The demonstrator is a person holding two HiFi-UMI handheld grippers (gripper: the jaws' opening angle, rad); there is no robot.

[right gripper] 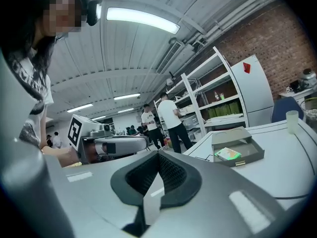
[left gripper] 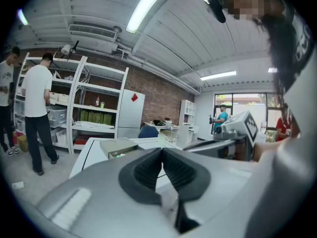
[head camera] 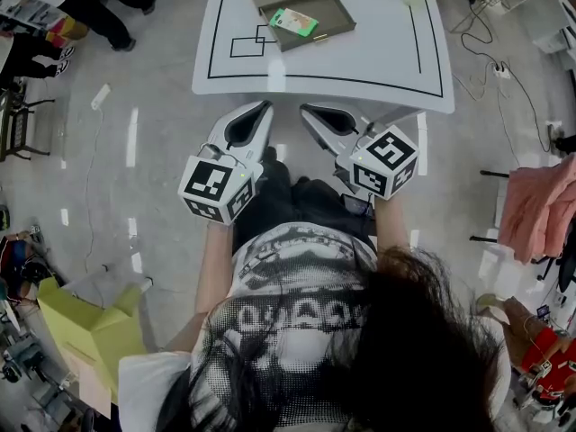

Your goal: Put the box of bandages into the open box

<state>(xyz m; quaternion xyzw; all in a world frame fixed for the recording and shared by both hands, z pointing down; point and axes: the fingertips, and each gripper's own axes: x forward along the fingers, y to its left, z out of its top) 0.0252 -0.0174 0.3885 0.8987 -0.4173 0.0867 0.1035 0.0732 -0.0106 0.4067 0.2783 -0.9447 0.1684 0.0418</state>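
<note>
Since the box of bandages [head camera: 293,22] lies in the open box [head camera: 337,13], the left gripper [head camera: 265,106] and right gripper [head camera: 306,109] idle short of it, jaws together, empty.

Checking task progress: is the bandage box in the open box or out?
In: the bandage box lies inside the open box, between its walls.

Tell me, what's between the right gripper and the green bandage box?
Only bare black-lined white table, then the flat grey open box's front wall. The head view shows it.
</note>
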